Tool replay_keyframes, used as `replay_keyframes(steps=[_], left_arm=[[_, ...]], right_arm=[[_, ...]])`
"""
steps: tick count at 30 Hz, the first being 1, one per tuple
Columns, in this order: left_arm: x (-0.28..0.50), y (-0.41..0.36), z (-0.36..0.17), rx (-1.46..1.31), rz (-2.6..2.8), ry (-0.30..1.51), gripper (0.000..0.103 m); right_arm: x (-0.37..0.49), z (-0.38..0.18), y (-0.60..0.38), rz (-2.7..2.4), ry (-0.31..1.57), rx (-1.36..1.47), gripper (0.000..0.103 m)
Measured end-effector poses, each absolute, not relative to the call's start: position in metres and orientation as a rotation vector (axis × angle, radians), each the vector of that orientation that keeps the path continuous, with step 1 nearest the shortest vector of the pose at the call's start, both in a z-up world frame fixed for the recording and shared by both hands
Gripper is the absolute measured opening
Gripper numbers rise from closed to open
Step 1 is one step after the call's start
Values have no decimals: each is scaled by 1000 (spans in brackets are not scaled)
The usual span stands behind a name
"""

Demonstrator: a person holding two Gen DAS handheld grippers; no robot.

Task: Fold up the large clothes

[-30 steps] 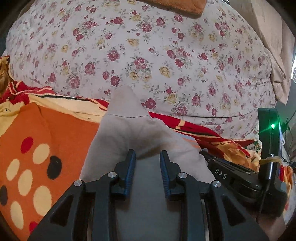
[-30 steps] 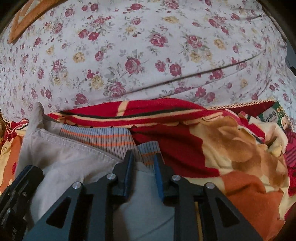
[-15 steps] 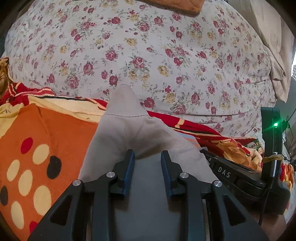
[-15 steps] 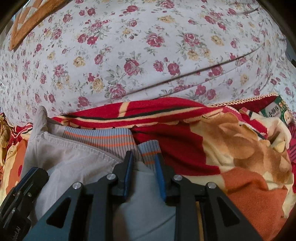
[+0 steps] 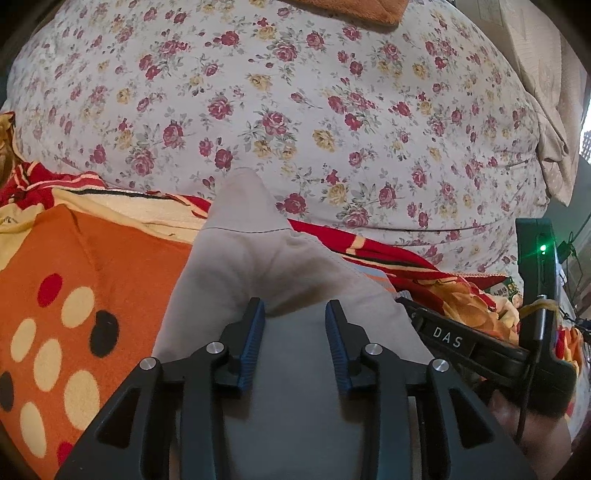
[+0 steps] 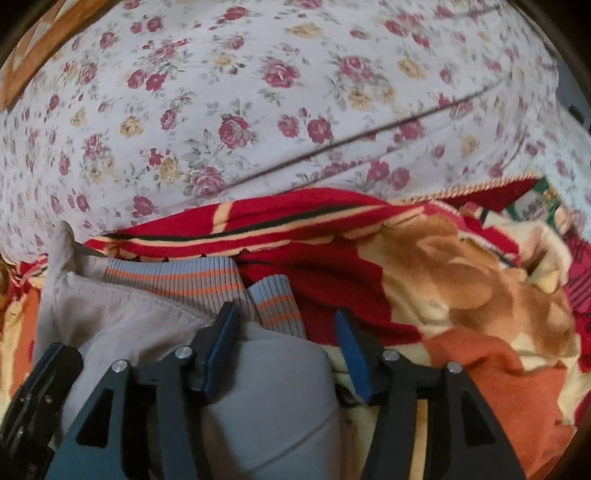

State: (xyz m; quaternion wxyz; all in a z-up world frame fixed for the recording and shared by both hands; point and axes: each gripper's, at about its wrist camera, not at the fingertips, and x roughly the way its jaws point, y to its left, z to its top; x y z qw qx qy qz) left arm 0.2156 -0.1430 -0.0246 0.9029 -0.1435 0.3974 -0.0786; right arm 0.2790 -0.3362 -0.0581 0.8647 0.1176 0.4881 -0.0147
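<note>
A grey jacket [image 5: 251, 258] with grey-and-orange ribbed cuffs [image 6: 177, 280] lies folded on a patterned blanket. My left gripper [image 5: 294, 314] sits over the jacket's grey panel, jaws apart, with fabric lying between and under them. My right gripper [image 6: 284, 321] is open over the jacket's right end, the ribbed cuff [image 6: 275, 306] just ahead of its jaws. The right gripper's body also shows in the left wrist view [image 5: 480, 343], close on the right. The left gripper's body shows at the lower left of the right wrist view [image 6: 33, 398].
A red, orange and cream blanket [image 5: 74, 280] lies under the jacket and spreads right [image 6: 461, 280]. A floral bedsheet [image 5: 314, 110] covers the bed beyond. An orange cushion edge [image 5: 354, 9] lies at the far side. A beige pillow [image 5: 550, 122] is at the right.
My right gripper's jaws have spread wide apart, letting go of the jacket's cuff end. My left gripper's jaws have opened slightly. Both hands stay in nearly the same place.
</note>
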Motion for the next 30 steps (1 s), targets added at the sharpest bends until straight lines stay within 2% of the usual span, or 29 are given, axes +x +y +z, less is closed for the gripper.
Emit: replay_keyframes(steps=[4, 5, 13, 16, 19, 22, 24, 26, 27, 28, 30], left_arm=[[219, -143, -24, -338, -241, 825, 53], [219, -144, -24, -340, -249, 826, 56], [223, -147, -24, -349, -286, 839, 66], [225, -143, -22, -369, -301, 840, 66], [232, -126, -8, -436, -292, 844, 57], [245, -97, 14, -468, -199, 785, 54], [258, -90, 22, -400, -140, 789, 43], [270, -94, 18, -351, -152, 838, 24], [273, -99, 14, -320, -146, 858, 21], [275, -103, 8, -281, -127, 877, 19], [279, -107, -10, -252, -106, 929, 18]], right_arm=[[276, -59, -345, -15, 1026, 272, 57], [276, -58, -347, -16, 1026, 273, 58], [272, -56, -351, -28, 1026, 282, 61], [272, -56, -351, -29, 1022, 295, 61], [268, -50, -357, -23, 993, 341, 61], [261, -30, -367, -40, 958, 382, 60], [250, 4, -368, -59, 863, 364, 60], [239, 33, -356, -25, 781, 299, 60], [234, 44, -345, 9, 754, 256, 60], [232, 49, -334, 42, 749, 216, 58], [233, 49, -312, 97, 768, 151, 36]])
